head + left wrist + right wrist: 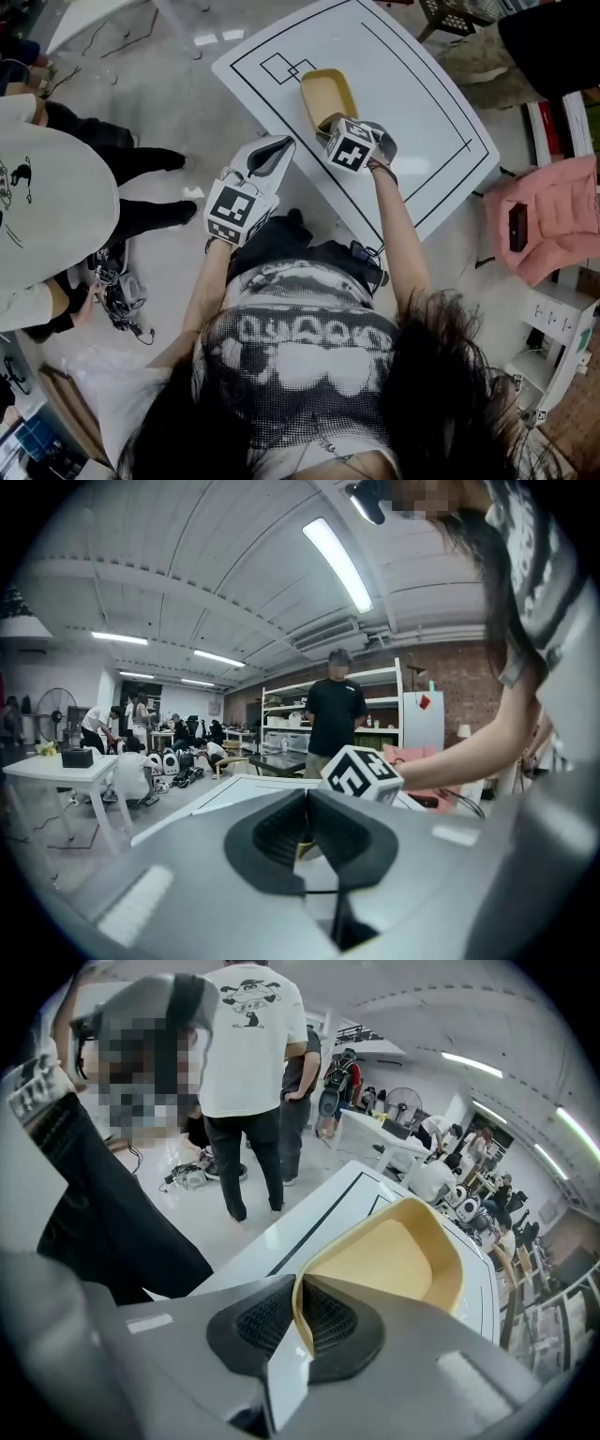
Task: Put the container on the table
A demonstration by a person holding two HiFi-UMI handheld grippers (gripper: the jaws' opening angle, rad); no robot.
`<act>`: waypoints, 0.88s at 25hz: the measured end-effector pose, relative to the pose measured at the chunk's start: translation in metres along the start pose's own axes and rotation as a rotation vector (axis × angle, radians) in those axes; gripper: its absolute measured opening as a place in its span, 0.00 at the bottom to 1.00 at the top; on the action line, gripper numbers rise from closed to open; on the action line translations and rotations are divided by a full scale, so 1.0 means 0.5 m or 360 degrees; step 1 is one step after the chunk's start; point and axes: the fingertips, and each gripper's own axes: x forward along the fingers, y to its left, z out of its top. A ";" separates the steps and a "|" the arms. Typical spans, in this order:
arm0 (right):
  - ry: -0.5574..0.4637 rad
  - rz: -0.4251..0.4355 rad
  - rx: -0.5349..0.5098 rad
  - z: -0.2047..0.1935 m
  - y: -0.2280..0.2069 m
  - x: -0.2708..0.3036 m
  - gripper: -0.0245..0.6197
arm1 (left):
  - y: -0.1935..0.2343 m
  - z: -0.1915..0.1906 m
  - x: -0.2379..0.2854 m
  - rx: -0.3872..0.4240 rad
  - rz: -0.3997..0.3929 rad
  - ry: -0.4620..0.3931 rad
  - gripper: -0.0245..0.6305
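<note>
A shallow yellow container (323,94) is over the white table (422,112), close to its near edge. My right gripper (332,124) is shut on the container's near rim. In the right gripper view the thin rim runs between the black pads (267,1321), and the container (394,1260) stretches away over the table (309,1213). I cannot tell whether its bottom rests on the tabletop. My left gripper (279,144) hangs just off the table's edge, shut and holding nothing. In the left gripper view its jaws (306,797) point at the table (234,794) and at the right gripper's marker cube (361,772).
A person in a white T-shirt (47,206) stands on the floor to the left, also in the right gripper view (248,1044). Another person in black (335,714) stands beyond the table. A pink cushioned seat (548,220) is at the right. Cables (117,286) lie on the floor.
</note>
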 end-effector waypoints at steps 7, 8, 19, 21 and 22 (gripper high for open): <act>0.0139 0.0092 -0.0047 0.003 -0.037 0.083 0.09 | 0.017 -0.012 -0.003 -0.0026 -0.0024 0.0017 0.04; 0.0161 0.0098 -0.0054 -0.001 -0.040 0.090 0.09 | 0.017 -0.015 -0.006 -0.0032 -0.0021 0.0022 0.04; 0.0082 -0.0011 0.0131 -0.008 -0.059 0.087 0.24 | 0.038 -0.031 -0.023 -0.0050 0.0013 0.0059 0.04; -0.0001 -0.0057 0.0227 -0.006 -0.062 0.068 0.25 | 0.033 -0.034 -0.014 -0.0050 -0.0002 0.0062 0.04; -0.0036 -0.0083 0.0263 -0.006 -0.062 0.057 0.25 | 0.028 -0.034 -0.010 -0.0048 -0.0012 0.0062 0.04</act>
